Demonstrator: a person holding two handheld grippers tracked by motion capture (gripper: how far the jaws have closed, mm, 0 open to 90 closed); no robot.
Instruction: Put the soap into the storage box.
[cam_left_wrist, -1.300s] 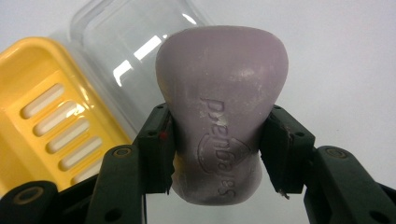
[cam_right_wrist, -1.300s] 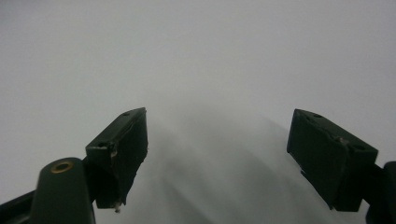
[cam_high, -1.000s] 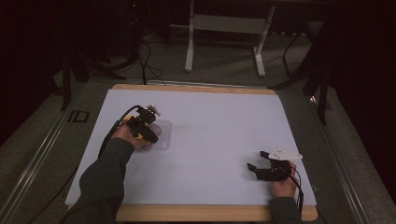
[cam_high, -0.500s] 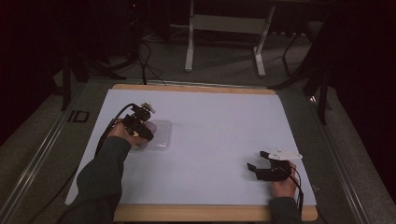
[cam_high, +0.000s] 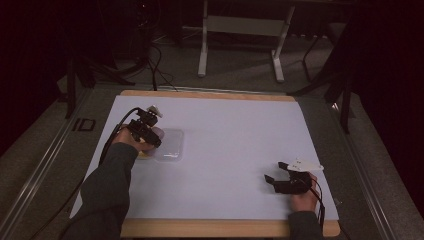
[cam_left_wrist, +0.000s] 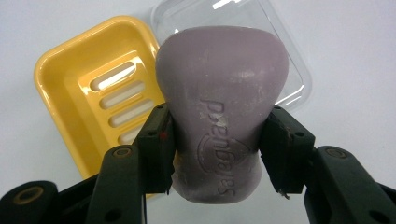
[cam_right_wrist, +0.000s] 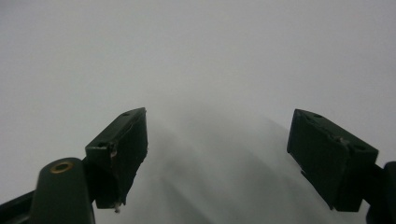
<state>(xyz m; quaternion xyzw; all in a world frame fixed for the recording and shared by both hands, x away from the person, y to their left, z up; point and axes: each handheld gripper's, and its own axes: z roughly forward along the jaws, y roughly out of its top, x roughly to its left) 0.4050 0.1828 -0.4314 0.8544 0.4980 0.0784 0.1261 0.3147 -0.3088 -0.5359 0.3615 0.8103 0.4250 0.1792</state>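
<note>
My left gripper (cam_left_wrist: 217, 140) is shut on a purple bar of soap (cam_left_wrist: 219, 93) stamped "Safeguard", held above the table. Below it lies a yellow soap dish (cam_left_wrist: 79, 93) with slots in its floor, and a clear plastic lid (cam_left_wrist: 280, 28) lies beside the dish. In the high view the left gripper (cam_high: 150, 137) hovers at the left of the white table sheet (cam_high: 230, 130), over the clear lid (cam_high: 172, 145). My right gripper (cam_high: 277, 176) rests near the front right, open with nothing between its fingers (cam_right_wrist: 121, 149).
The white sheet covers a wooden board (cam_high: 210, 94). A metal frame's legs (cam_high: 240, 45) stand on the dark floor beyond the far edge. A black cable (cam_high: 112, 132) trails from the left gripper.
The left gripper with the soap has shifted slightly toward the far side and lifted over the dish. The right gripper has stayed in place.
</note>
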